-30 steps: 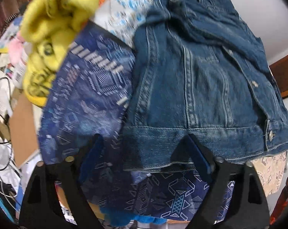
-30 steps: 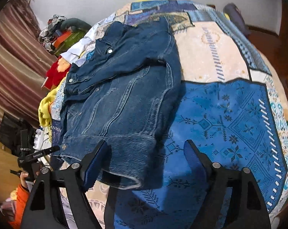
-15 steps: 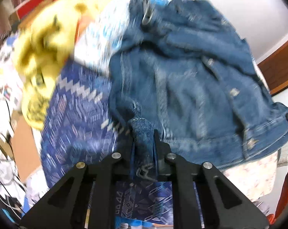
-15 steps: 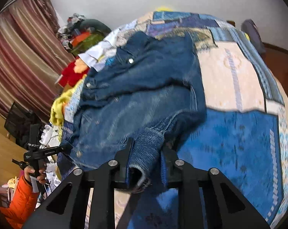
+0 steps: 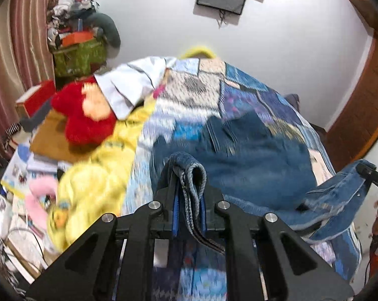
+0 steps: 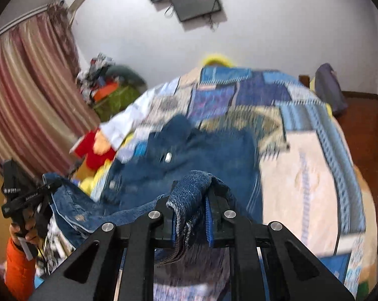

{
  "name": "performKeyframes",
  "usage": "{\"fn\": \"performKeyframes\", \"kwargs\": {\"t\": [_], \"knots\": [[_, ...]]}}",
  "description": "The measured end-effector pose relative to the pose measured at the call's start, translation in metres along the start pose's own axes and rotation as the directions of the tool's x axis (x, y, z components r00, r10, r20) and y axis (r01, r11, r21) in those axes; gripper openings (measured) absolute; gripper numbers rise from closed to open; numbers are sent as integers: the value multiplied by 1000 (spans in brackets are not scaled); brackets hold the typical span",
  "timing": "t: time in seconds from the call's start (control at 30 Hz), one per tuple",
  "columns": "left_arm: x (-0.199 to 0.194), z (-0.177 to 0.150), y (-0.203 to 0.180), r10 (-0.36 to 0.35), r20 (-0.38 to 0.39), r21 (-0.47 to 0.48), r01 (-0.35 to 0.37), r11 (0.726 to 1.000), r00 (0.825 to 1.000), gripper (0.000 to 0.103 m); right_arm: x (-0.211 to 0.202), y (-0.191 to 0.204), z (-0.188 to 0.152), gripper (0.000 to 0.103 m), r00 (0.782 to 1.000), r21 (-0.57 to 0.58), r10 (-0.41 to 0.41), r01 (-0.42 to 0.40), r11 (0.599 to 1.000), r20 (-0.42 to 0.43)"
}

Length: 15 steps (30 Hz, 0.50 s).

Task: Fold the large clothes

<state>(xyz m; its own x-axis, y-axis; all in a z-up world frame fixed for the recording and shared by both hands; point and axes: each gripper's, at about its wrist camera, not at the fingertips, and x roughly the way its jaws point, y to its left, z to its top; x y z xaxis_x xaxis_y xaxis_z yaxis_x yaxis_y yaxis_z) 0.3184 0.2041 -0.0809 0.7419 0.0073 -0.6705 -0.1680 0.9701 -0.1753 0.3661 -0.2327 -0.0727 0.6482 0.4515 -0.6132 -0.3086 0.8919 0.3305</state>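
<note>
A dark blue denim jacket (image 5: 251,160) lies on a patchwork bedspread (image 5: 209,85); it also shows in the right wrist view (image 6: 209,150). My left gripper (image 5: 189,188) is shut on one corner of the jacket's bottom hem and holds it lifted above the bed. My right gripper (image 6: 192,198) is shut on the other hem corner, also lifted. The hem hangs between the two grippers. The right gripper with its hem corner shows at the right edge of the left wrist view (image 5: 364,173); the left one shows at the left of the right wrist view (image 6: 48,188).
A yellow garment (image 5: 93,180), a red plush toy (image 5: 86,118) and a white cloth (image 5: 131,82) lie along the bed's left side. A cluttered green box (image 5: 76,57) stands by the striped curtain (image 6: 26,87). A dark bag (image 6: 329,87) lies at the bed's far right.
Both grippers closed on the jacket's hem corners a second ago. They have since lifted the hem up off the bed, and both views now tilt up toward the wall.
</note>
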Motion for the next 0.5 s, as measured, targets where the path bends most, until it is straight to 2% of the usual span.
{"fn": "performKeyframes", "kwargs": {"t": [0.13, 0.17, 0.27, 0.37, 0.5], "knots": [[36, 41, 6, 16, 5, -39, -16, 999, 1000, 13, 36, -10, 39, 14, 999, 9, -36, 36, 999, 14], [41, 42, 4, 23, 3, -42, -23, 999, 1000, 13, 47, -12, 47, 14, 999, 11, -45, 45, 999, 11], [79, 60, 3, 77, -14, -34, -77, 996, 997, 13, 86, -19, 67, 14, 998, 26, -69, 69, 997, -7], [119, 68, 7, 117, -45, -30, -119, 993, 992, 13, 127, -28, 76, 14, 995, 32, -97, 98, 995, -36], [166, 68, 19, 133, -108, -62, -141, 988, 985, 13, 178, -44, 77, 14, 988, 35, -121, 124, 992, -93]]}}
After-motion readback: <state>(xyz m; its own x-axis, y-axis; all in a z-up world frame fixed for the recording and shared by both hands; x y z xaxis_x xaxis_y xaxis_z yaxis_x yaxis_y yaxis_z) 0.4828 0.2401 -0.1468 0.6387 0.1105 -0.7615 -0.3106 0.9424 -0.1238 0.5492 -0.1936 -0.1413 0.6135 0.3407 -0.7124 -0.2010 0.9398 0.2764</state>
